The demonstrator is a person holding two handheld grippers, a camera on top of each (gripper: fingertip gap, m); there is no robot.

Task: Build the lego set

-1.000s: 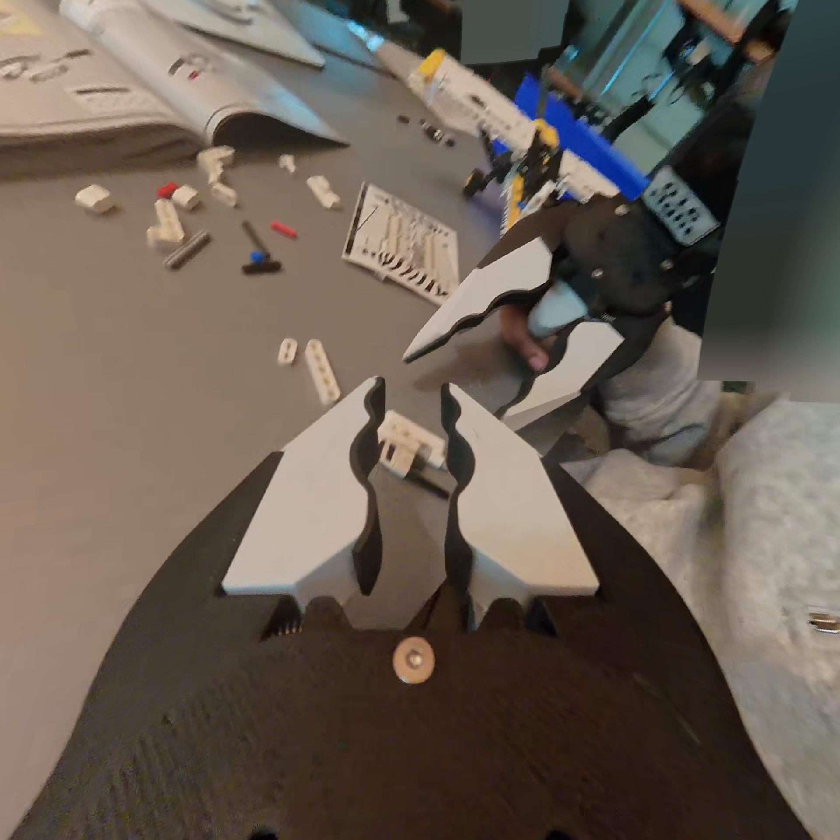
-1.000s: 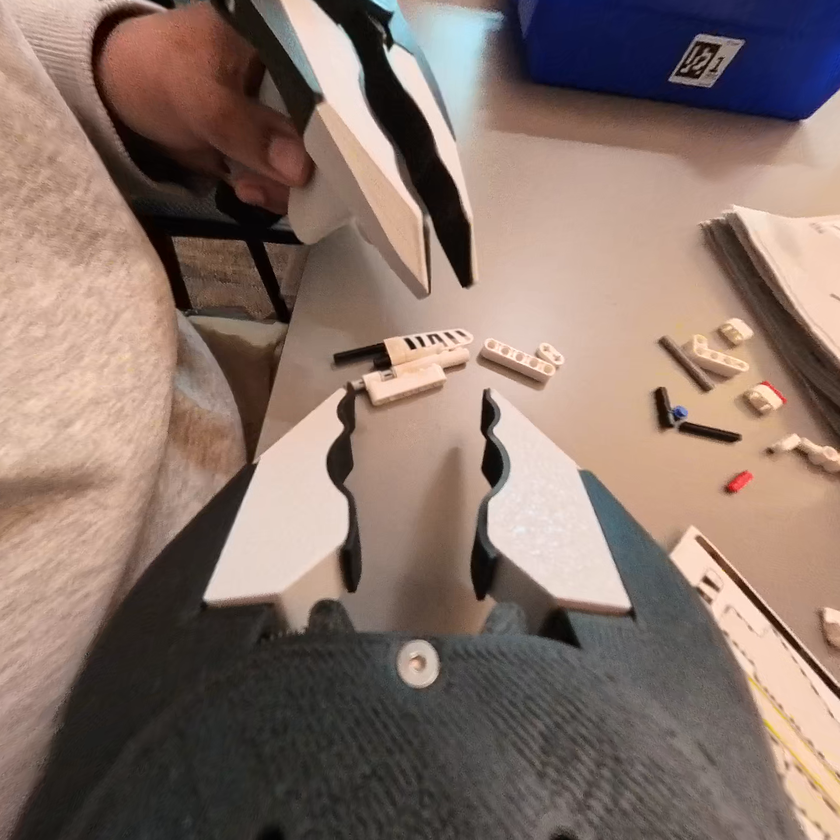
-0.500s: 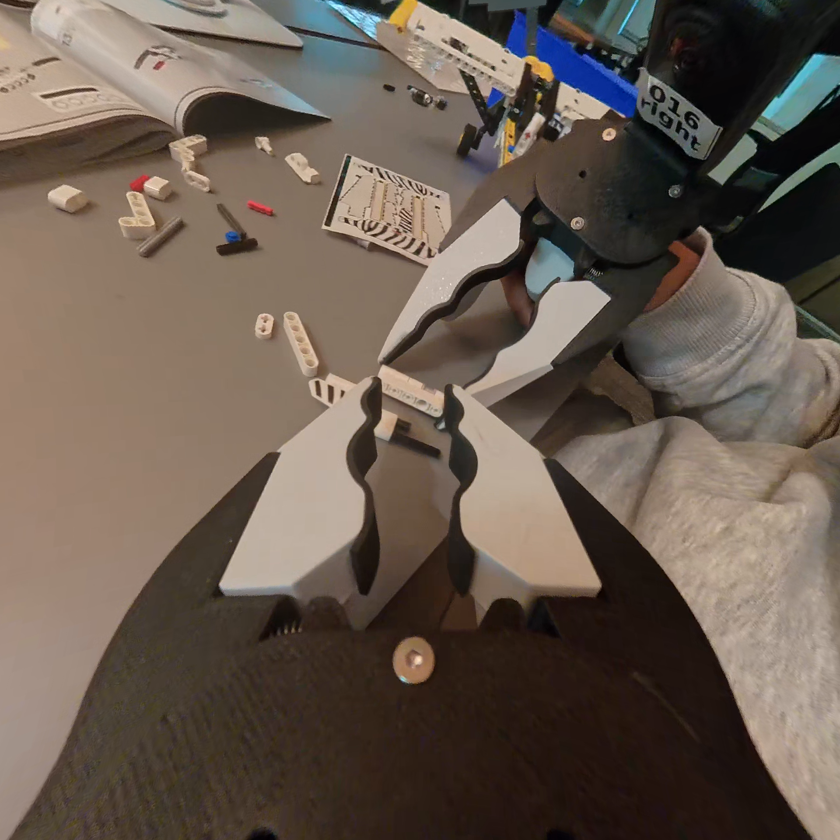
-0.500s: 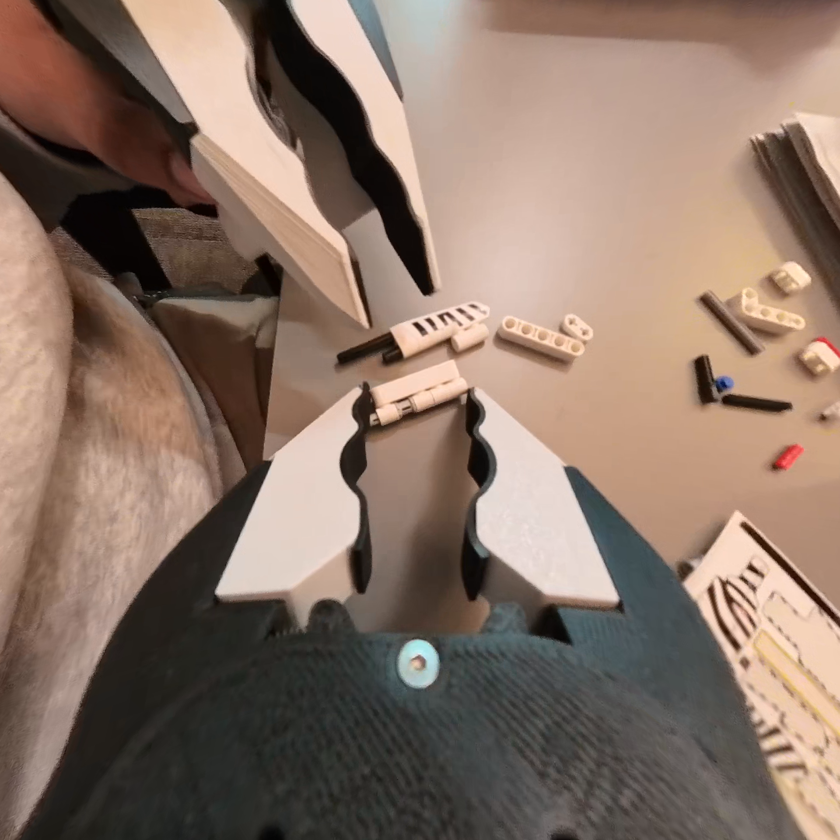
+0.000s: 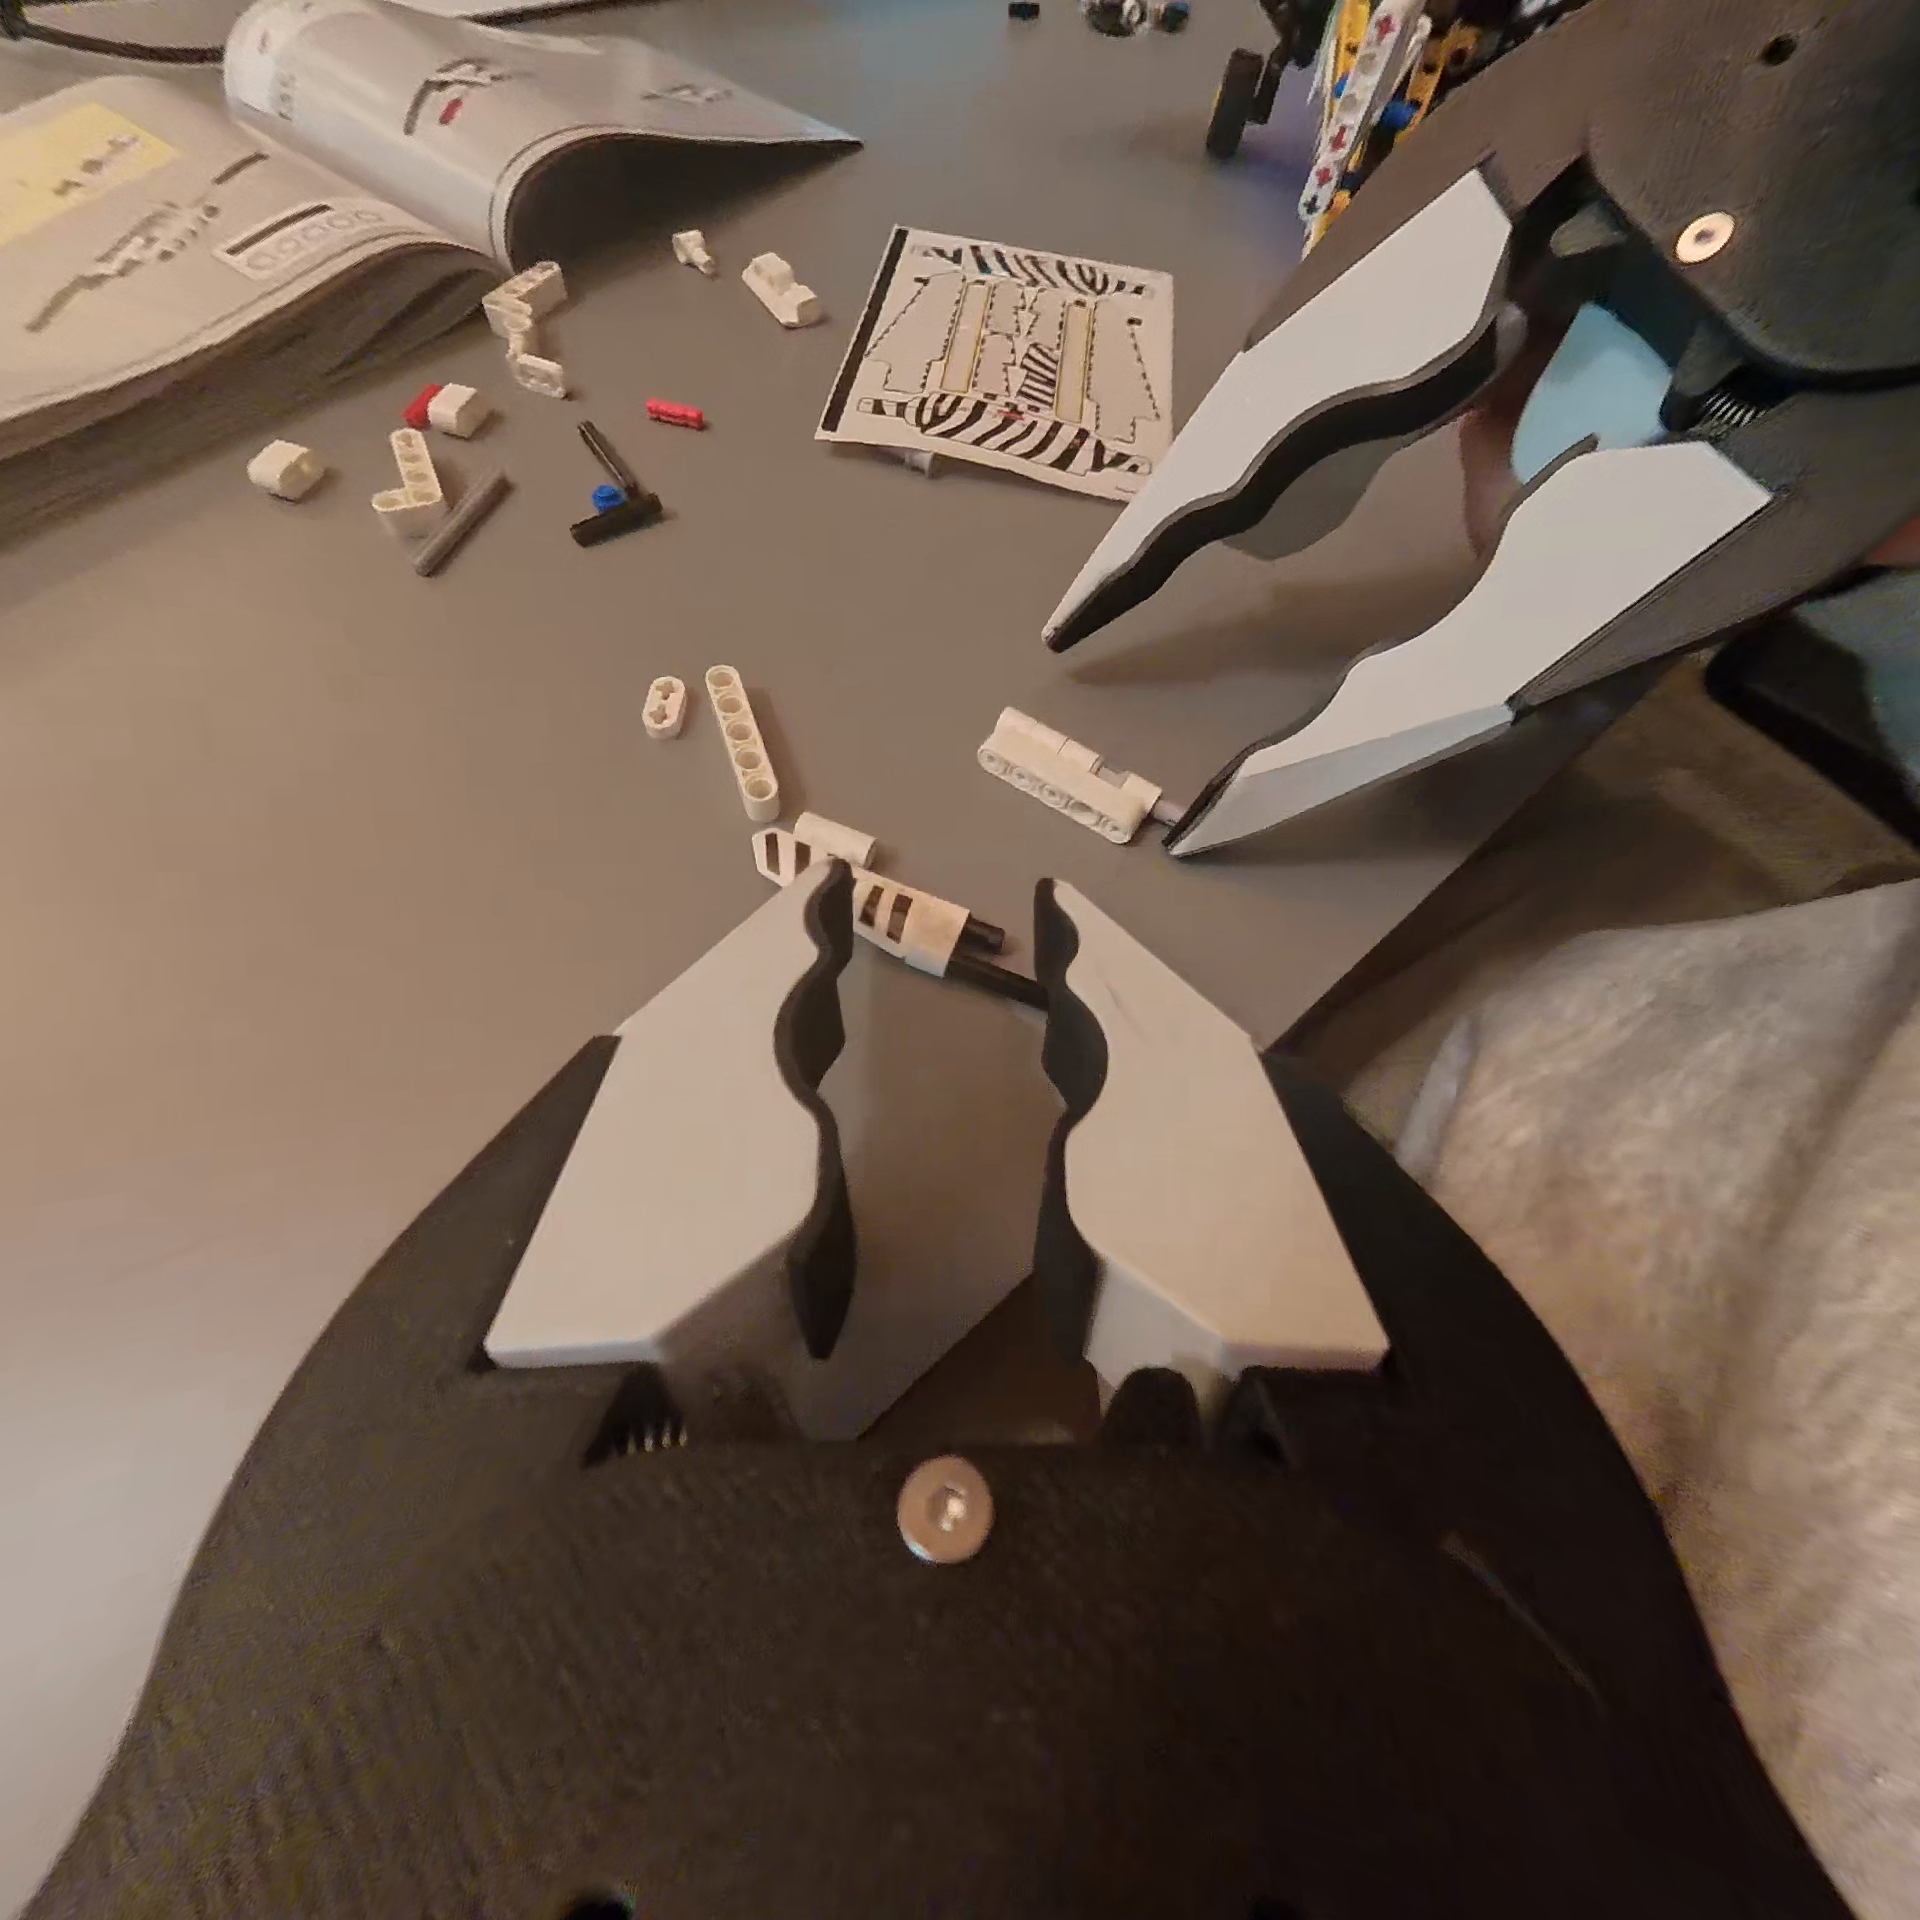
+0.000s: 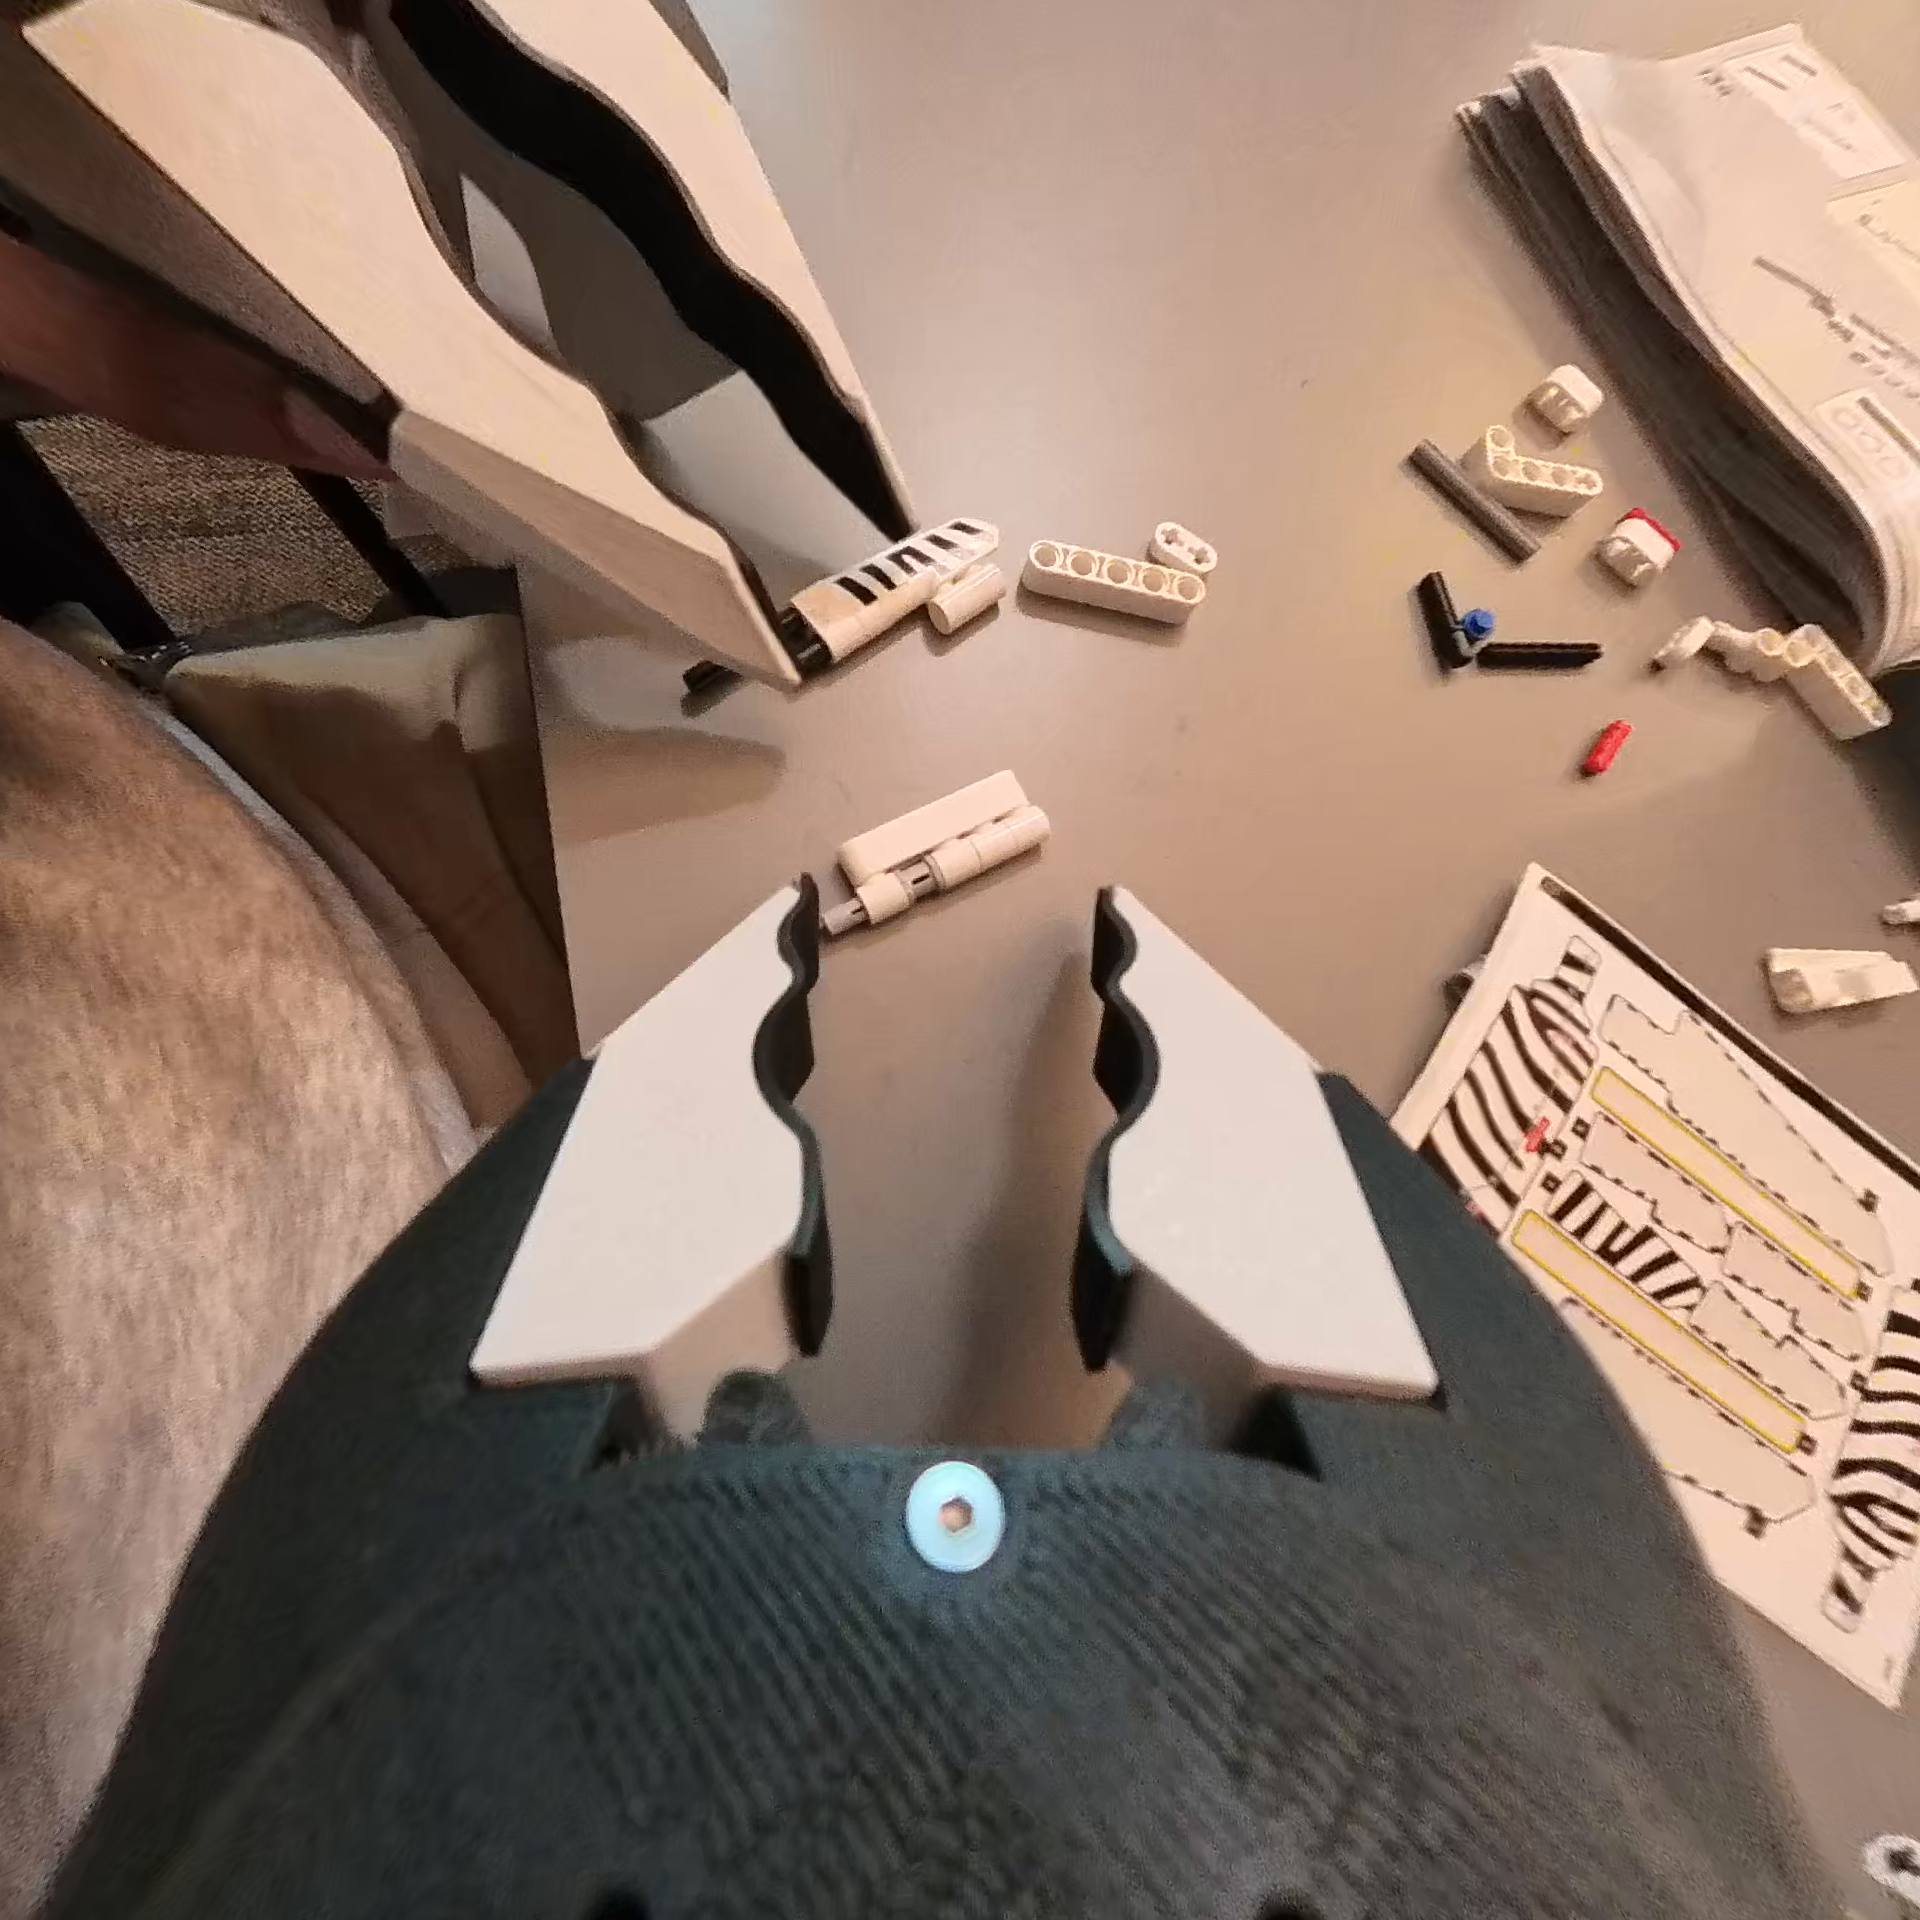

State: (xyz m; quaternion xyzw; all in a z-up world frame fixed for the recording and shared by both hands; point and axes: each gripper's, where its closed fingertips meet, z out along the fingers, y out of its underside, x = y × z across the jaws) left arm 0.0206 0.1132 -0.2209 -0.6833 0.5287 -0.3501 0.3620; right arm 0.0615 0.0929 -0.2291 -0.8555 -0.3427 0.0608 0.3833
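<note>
Left gripper [image 5: 940, 894] jaws parted, empty, tips straddling striped white piece [image 5: 902, 914]. Right gripper [image 6: 951, 899] jaws wide, empty, one tip touching white hinged assembly [image 6: 940, 842]. Five-hole white beam [image 5: 742, 741] just beyond striped piece. Sticker sheet [image 5: 1003, 364] well beyond.

A grey table [image 5: 260, 831] lies beside a person's grey fleece sleeve [image 5: 1662, 1247], which overlaps its near edge.
</note>
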